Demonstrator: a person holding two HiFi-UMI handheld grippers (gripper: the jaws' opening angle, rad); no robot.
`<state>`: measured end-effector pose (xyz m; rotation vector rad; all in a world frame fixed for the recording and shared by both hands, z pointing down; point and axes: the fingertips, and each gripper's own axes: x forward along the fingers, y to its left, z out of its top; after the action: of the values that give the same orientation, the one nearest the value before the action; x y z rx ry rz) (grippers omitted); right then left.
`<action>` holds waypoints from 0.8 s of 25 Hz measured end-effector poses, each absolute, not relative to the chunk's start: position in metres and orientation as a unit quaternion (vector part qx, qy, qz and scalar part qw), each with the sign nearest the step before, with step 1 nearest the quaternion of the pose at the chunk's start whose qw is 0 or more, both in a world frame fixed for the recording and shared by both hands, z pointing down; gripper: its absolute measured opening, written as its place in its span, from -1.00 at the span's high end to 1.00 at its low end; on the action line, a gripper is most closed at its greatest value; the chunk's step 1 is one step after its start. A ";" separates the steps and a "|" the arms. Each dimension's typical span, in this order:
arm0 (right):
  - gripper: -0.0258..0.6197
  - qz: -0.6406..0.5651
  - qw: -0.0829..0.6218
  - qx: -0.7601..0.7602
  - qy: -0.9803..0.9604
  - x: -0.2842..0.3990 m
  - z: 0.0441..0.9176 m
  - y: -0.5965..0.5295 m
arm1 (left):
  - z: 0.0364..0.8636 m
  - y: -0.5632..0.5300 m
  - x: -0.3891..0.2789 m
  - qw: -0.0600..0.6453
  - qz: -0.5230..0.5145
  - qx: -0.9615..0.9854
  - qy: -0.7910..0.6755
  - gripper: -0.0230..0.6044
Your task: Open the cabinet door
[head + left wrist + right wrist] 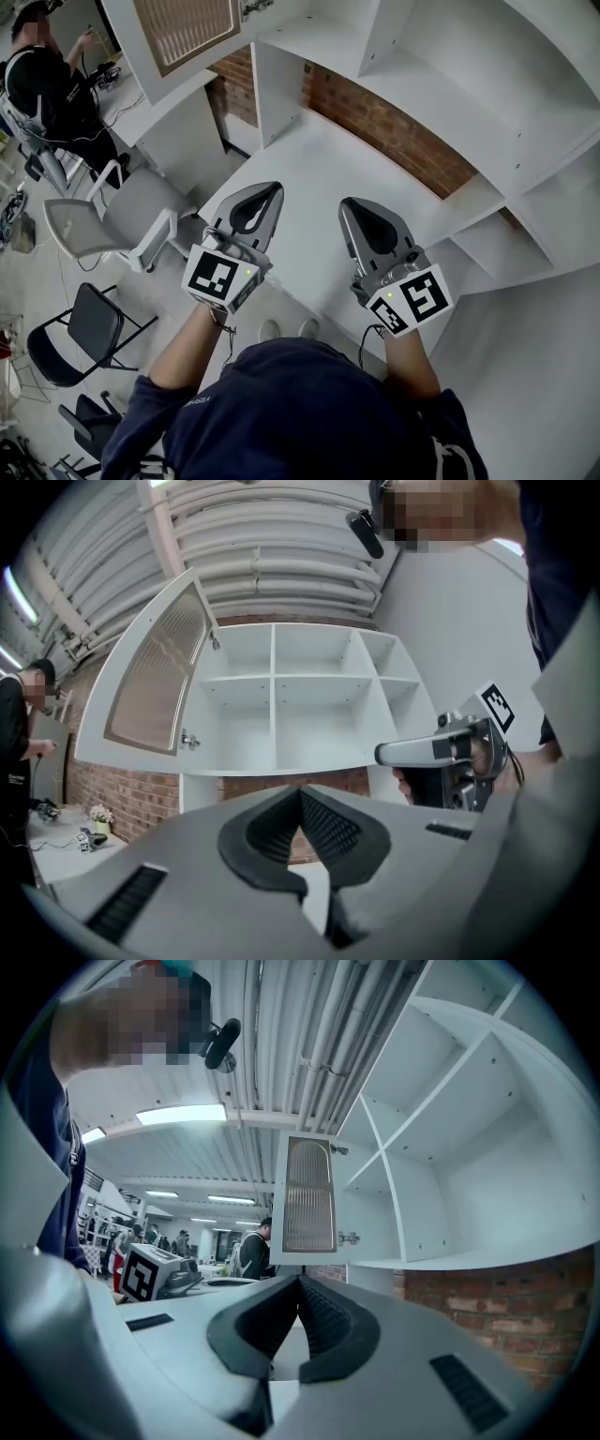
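White counter (309, 178) backed by a brick wall (394, 127) runs under the cabinet (314, 700), whose shelves stand bare. The cabinet door (155, 682) is already swung out from the cabinet's left side, its hinges on the edge nearest the shelves. Its long axis is upright and its ribbed panel faces out into the room. Only the left gripper view takes in the whole door along with all the compartments. The head view cuts the door off at the frame's top edge, and the right gripper view sees it nearly face-on and loses most of the cabinet past the frame's right edge. My left gripper (300, 791) has its jaws pressed together on nothing, and my right gripper (298, 1281) is likewise closed and empty. Both are held over the counter in front of the cabinet, well apart from the door. The head view alone shows a seated person (52, 84) and some chairs (112, 220) on the floor left of the cabinet. Figures beyond the door in the right gripper view are too small to make out.
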<state>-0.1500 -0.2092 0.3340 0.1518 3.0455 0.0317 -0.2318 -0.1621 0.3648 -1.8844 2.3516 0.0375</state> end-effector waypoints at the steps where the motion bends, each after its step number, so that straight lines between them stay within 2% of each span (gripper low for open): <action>1: 0.85 0.010 0.046 0.051 0.998 -0.150 0.335 -0.209 | 0.364 -0.162 -0.232 0.064 0.014 -0.622 0.780 0.91; 20: 0.85 0.007 0.044 0.051 0.998 -0.145 0.341 -0.212 | 0.355 -0.164 -0.234 0.059 0.013 -0.619 0.783 0.91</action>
<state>-0.1447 -0.2122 0.3406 0.1553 3.0487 0.0213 -0.2338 -0.1639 0.3551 -1.8750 2.3714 0.0402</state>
